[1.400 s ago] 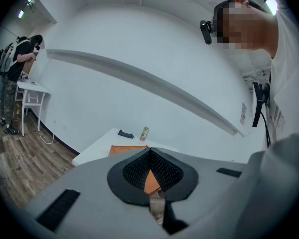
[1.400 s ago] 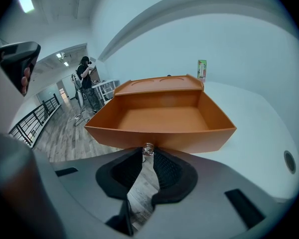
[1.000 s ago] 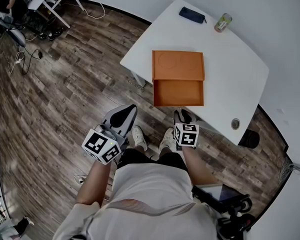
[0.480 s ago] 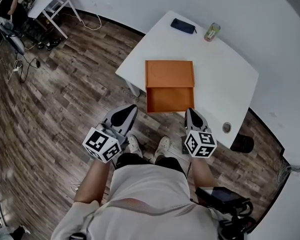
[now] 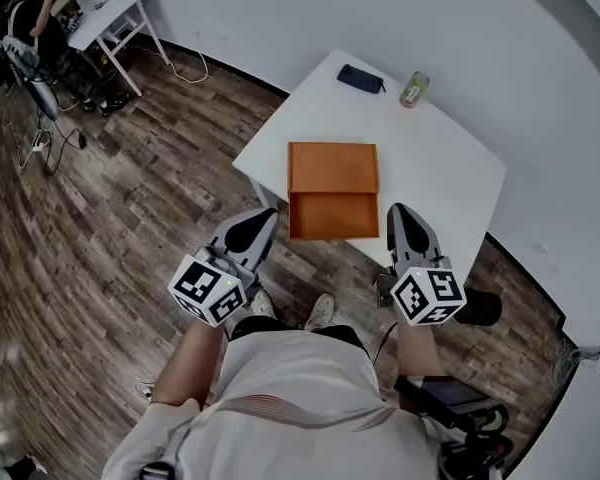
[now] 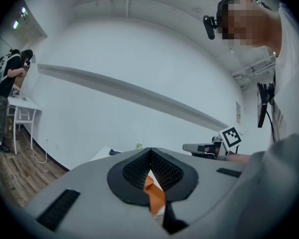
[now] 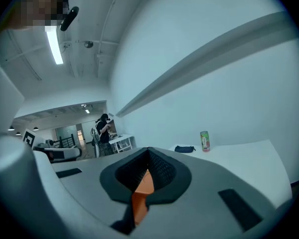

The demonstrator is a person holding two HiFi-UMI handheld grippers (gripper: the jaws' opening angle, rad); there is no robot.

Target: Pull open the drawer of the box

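Observation:
An orange box (image 5: 332,166) lies on the white table (image 5: 440,173). Its drawer (image 5: 332,216) is pulled out toward me and looks empty. Both grippers hang off the table's near edge, clear of the box. My left gripper (image 5: 263,216) is below and left of the drawer, its jaws together with nothing in them. My right gripper (image 5: 397,211) sits just right of the drawer's front corner, also shut and empty. In the left gripper view only a sliver of the orange box (image 6: 153,193) shows past the shut jaws. The right gripper view shows a similar strip of the box (image 7: 142,193).
A dark pouch (image 5: 361,78) and a drinks can (image 5: 413,89) stand at the table's far edge. A black object (image 5: 478,308) lies on the wooden floor by my right gripper. Another white table (image 5: 110,13) with a person and cables is far left.
My right gripper has drawn back from the drawer's front edge and moved right, and its jaws have shut. The box looks farther away. The left gripper has hardly moved.

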